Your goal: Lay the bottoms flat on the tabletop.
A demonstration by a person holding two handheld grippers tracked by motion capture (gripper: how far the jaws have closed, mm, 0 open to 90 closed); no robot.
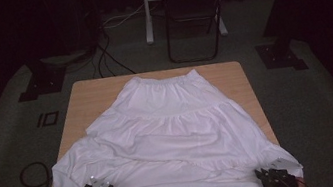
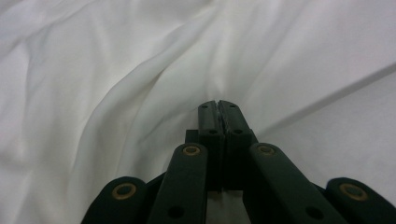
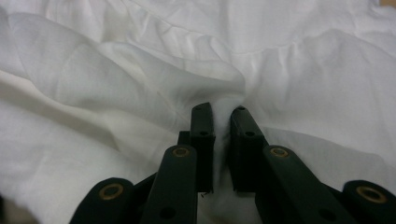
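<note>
Left tongs: clenched on a thin fold of hem. Right tongs: pinching bunched hem. White skirt: spread over counter, hem overhanging near edge. Light, limp, creases easily; best held at hem corners.

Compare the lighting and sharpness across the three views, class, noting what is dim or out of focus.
High view: dim overall, the background nearly black, the white tiered cotton skirt brightest on the light wooden table. Left gripper view: evenly lit cloth, soft fold shadows, near parts of the left tongs blurred. Right gripper view: similar, with a darker shadow where the cloth bunches at the right tongs.
</note>
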